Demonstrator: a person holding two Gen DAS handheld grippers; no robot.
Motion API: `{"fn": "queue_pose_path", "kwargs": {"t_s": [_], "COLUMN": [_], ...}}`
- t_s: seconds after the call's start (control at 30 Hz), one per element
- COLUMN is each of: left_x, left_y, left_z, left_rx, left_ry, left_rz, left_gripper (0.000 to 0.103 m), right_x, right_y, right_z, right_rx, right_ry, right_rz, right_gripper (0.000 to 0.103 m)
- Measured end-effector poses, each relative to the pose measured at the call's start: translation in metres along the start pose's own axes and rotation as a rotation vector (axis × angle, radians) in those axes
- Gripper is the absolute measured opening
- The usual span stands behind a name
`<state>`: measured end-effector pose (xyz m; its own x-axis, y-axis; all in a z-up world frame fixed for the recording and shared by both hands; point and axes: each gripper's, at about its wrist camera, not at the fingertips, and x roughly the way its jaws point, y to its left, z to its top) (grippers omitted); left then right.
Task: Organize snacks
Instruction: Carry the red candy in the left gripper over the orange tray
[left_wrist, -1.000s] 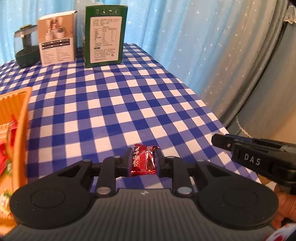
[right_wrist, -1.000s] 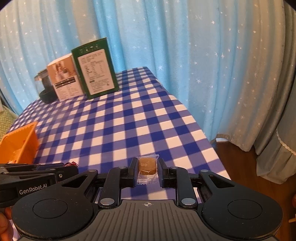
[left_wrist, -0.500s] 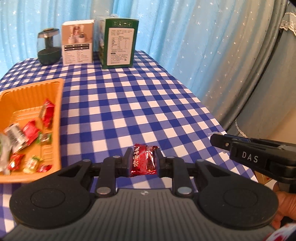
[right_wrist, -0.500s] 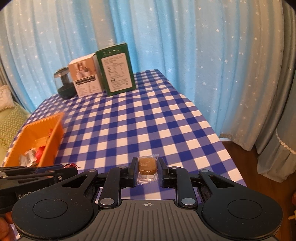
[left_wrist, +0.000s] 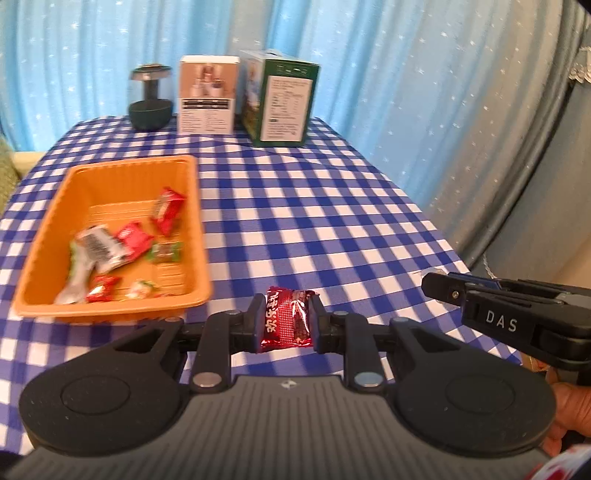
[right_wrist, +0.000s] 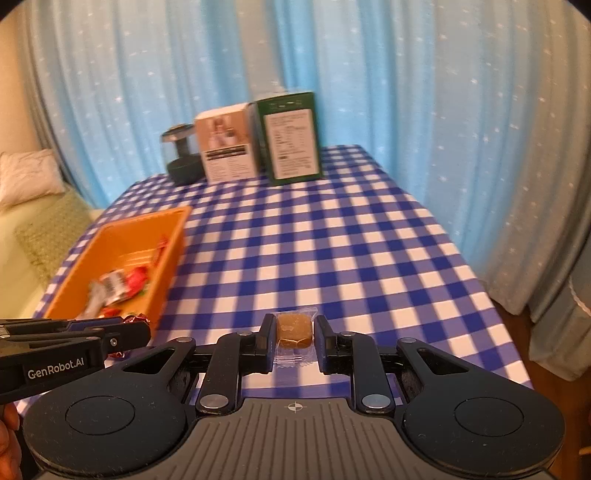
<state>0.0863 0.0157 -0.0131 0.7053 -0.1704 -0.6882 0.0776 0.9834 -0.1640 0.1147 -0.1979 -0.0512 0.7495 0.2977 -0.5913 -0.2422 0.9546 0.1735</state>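
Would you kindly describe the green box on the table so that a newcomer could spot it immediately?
Look to the far end of the blue-and-white checked table, against the starry blue curtain. Three things stand in a row there: a dark round jar, a white box, then the green box. It is the right-hand one, dark green with a white printed label.

Two cartons are standing at the far edge of the checked tablecloth (left_wrist: 332, 229): one white box (left_wrist: 207, 95) and one green box (left_wrist: 282, 102), with one dark jar (left_wrist: 150, 99) sitting beside them. One orange tray (left_wrist: 35, 254) is lying near the left edge, holding about seven wrapped snacks. Two more snacks are being carried, one red packet (left_wrist: 285, 319) and one brown candy (right_wrist: 294, 329).
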Motion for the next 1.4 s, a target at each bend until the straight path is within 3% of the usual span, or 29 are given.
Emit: {"fn": "queue_pose_path", "kwargs": {"t_s": [0.73,1.4], "left_x": [-0.066,-0.058], "left_y": [0.098,0.128], "left_z": [-0.015,0.000], "left_rx": [-0.093,-0.120], "left_ry": [-0.033,-0.044], "left_rz": [0.186,0.193], "left_gripper": [0.021,0.021], "right_x": [0.021,0.049], "right_y": [0.115,0.151], "right_z": [-0.005,0.006], "right_rx": [-0.167,-0.207], "right_ry": [0.030,0.047], "right_rz": [0.191,0.244], "right_gripper": [0.022,0.022]}}
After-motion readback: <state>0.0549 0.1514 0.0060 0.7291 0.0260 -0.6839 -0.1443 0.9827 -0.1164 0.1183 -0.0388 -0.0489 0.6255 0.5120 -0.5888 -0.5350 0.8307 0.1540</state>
